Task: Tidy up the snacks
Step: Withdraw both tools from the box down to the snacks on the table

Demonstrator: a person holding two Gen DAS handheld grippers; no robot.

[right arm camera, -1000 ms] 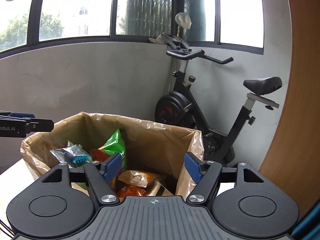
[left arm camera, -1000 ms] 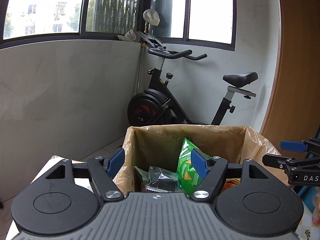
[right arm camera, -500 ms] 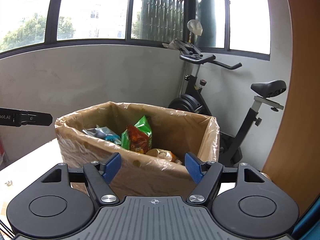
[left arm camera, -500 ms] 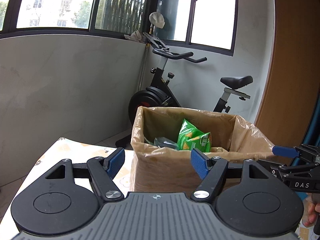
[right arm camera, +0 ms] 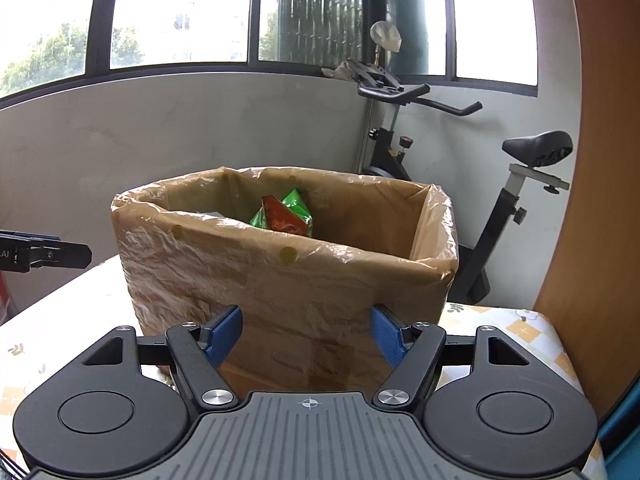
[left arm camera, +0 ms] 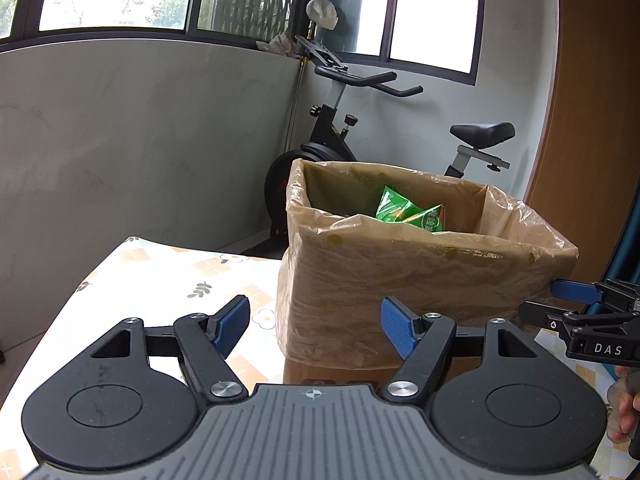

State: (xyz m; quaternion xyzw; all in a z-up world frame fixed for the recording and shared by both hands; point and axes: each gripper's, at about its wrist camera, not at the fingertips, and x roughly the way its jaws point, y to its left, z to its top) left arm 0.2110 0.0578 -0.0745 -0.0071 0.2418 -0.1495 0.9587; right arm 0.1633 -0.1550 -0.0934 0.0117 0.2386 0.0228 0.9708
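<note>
Both your grippers sit low at the near side of the cardboard box [left arm camera: 420, 276], level with its wall. Left gripper [left arm camera: 315, 322]: jaws apart, nothing between them. Right gripper [right arm camera: 306, 334]: jaws apart, empty too.

Snacks are inside the box, which stands on the flowered tablecloth [left arm camera: 160, 280] and is lined with a clear plastic bag [right arm camera: 280, 248] folded over the rim. From the left wrist view you see a green packet [left arm camera: 408, 212] poking above the rim; from the right, a red-orange packet [right arm camera: 280, 218] leaning against it. Anything deeper is hidden by the wall.

Progress, as a judgement: at least 2 packets are boxed, no loose snacks show on the visible cloth, so the sorting looks mostly or fully done. You can't confirm the table behind you.

Writing: "DAS" on the right gripper's body, "AI" on the left's. Packet print is too small to read. An exercise bike [right arm camera: 480, 168] stands behind.
</note>
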